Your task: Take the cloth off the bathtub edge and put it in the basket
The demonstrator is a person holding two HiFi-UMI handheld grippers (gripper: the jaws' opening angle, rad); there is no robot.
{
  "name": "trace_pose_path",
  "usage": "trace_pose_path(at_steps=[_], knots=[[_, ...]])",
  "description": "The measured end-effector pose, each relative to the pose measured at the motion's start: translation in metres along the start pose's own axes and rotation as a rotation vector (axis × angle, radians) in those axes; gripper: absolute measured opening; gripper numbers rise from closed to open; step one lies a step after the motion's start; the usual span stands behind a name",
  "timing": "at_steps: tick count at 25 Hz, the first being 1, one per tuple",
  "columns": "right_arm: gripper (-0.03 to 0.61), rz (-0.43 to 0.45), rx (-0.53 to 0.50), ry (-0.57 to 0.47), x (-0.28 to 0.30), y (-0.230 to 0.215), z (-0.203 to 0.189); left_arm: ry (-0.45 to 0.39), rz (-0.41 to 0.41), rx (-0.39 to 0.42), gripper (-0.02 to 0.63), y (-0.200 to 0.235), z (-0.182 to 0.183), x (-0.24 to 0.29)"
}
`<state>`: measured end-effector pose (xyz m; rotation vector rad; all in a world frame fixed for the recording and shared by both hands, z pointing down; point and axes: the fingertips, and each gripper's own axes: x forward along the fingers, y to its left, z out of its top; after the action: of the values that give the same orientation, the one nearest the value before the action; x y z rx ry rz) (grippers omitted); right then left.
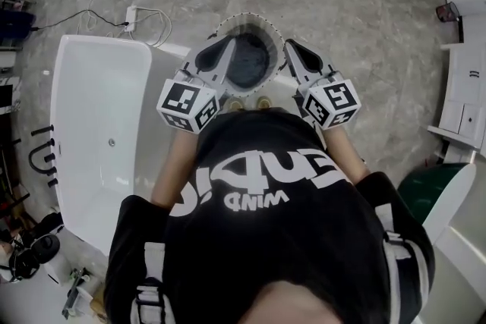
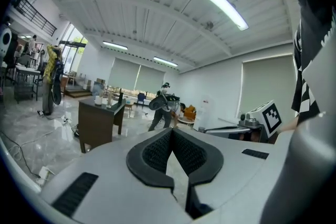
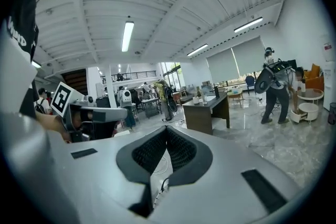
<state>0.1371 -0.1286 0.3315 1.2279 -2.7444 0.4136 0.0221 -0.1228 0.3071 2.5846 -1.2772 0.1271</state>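
Cloth (image 1: pixel 247 61): dark heap lying inside the basket (image 1: pixel 247 16), free of both claws. Job looks done.

Left gripper (image 1: pixel 226 46): jaws pressed together, nothing between them. Right gripper (image 1: pixel 293 48): the same, closed and empty. Both are held level at chest height, tips pointing out over the basket rim, one at each side of it. That reads as a rest pose after letting go, not a reach.

Basket stands on the floor (image 1: pixel 342 4) at the person's feet, just beside the far corner of the bathtub (image 1: pixel 99 125). Tub edge nearest the basket shows bare white, no cloth on it.
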Motion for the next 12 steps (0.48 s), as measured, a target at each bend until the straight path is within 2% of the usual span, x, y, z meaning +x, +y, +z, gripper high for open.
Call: trace_pose_path(at_steps=[12], knots=[[0.014,0.077,-0.025,-0.03,0.013,0.011,0.013,-0.024,0.034,-0.008,0.015,0.008,0.0,-0.011]])
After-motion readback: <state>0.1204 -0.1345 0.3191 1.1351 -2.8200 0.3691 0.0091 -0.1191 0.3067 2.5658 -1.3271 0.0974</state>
